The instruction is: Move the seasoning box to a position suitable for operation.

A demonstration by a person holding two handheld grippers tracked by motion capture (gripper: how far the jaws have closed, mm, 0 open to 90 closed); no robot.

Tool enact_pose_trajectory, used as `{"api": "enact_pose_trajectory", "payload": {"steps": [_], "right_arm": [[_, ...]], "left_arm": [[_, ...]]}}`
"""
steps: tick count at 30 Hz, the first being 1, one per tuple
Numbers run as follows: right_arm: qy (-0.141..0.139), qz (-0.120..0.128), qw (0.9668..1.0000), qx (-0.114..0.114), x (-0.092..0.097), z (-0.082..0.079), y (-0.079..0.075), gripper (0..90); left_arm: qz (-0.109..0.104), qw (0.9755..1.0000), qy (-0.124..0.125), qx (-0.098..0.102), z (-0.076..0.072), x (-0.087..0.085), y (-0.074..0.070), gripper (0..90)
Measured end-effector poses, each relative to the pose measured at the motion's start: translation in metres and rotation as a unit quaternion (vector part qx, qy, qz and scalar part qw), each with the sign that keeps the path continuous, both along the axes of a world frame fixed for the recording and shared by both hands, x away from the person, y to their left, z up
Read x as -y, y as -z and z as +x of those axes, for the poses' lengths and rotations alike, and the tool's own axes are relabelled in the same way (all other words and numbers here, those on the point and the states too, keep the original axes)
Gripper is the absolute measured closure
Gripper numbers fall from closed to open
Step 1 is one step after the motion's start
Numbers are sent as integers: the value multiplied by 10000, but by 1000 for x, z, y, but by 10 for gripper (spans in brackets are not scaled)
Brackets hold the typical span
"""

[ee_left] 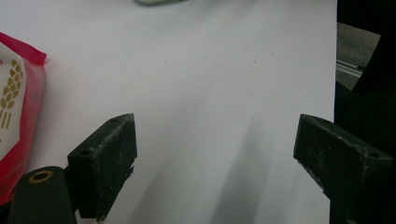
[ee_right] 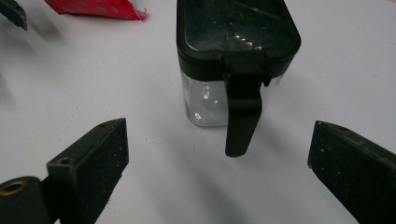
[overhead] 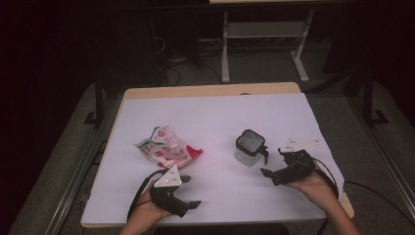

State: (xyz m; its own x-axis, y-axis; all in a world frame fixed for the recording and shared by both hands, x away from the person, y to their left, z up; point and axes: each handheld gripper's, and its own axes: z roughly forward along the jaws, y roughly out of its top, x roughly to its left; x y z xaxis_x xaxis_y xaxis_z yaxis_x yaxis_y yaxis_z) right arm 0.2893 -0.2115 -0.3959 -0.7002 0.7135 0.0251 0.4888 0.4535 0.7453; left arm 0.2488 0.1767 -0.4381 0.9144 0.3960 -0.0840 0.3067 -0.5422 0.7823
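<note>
Facing the small clear jar with its jaws spread wide, the right tool looks to be at the approach step: nothing is gripped yet, and the jar stands upright on the bench, just ahead of the jaws, with its long black latch tab hanging down the near wall. The left tool rests lower on the bench, jaws also wide apart and empty, with the crumpled snack packet just beyond and to its left.

The next move probably calls for closing in squarely on the jar body, or catching the tab, without tipping the jar. The body is smooth, glassy and rounded-square, so it may slip between hard jaws; the dark lid is glossy plastic with a translucent top. The packet is thin printed film, red and white with a gold wheat motif, wrinkled and light, likely to slide when pushed. A matte white sheet covers the bench.
</note>
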Motion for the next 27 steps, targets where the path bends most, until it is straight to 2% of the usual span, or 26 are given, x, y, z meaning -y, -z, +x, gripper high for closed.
{"api": "enact_pose_trajectory", "payload": {"steps": [2, 7, 12, 13, 16, 18, 19, 20, 21, 25, 26, 27], "right_arm": [[-25, -115, 9999, -68, -3, 5, -4, 50], [-75, -156, 9998, -67, -6, 18, -12, 54], [-118, -209, 9995, -197, -11, 26, -17, 54], [-116, -166, 9994, -283, -13, 31, -20, 52], [-151, -264, 9990, -322, -17, 37, -24, 48], [-143, -178, 9989, -402, -19, 41, -26, 49], [-133, -195, 9985, -496, -20, 43, -26, 49], [-133, -195, 9985, -496, -20, 43, -26, 49], [-153, -389, 9978, -518, -24, 47, -27, 48], [-200, -338, 9975, -583, -29, 53, -31, 52], [-263, -576, 9965, -551, -34, 57, -33, 53], [-289, -549, 9967, -533, -36, 59, -34, 56]], "left_arm": [[-2, 10000, 5, 22, 0, -1, 0, 130], [3, 10000, 22, 16, 0, 1, 0, 130], [11, 10000, 27, 14, 0, 2, 0, 130], [-3, 10000, 19, 15, 0, 2, 0, 130], [12, 10000, 26, 13, 0, 2, 0, 130], [15, 10000, 22, 8, 0, 2, 1, 129], [11, 10000, 17, -4, 0, 2, 1, 129], [11, 10000, 17, -4, 0, 2, 1, 129], [21, 10000, 27, 5, 0, 2, 1, 129], [11, 10000, 20, 6, 0, 2, 0, 129], [7, 10000, 25, 3, 0, 2, 1, 129], [7, 10000, 25, 3, 0, 2, 1, 129]]}}
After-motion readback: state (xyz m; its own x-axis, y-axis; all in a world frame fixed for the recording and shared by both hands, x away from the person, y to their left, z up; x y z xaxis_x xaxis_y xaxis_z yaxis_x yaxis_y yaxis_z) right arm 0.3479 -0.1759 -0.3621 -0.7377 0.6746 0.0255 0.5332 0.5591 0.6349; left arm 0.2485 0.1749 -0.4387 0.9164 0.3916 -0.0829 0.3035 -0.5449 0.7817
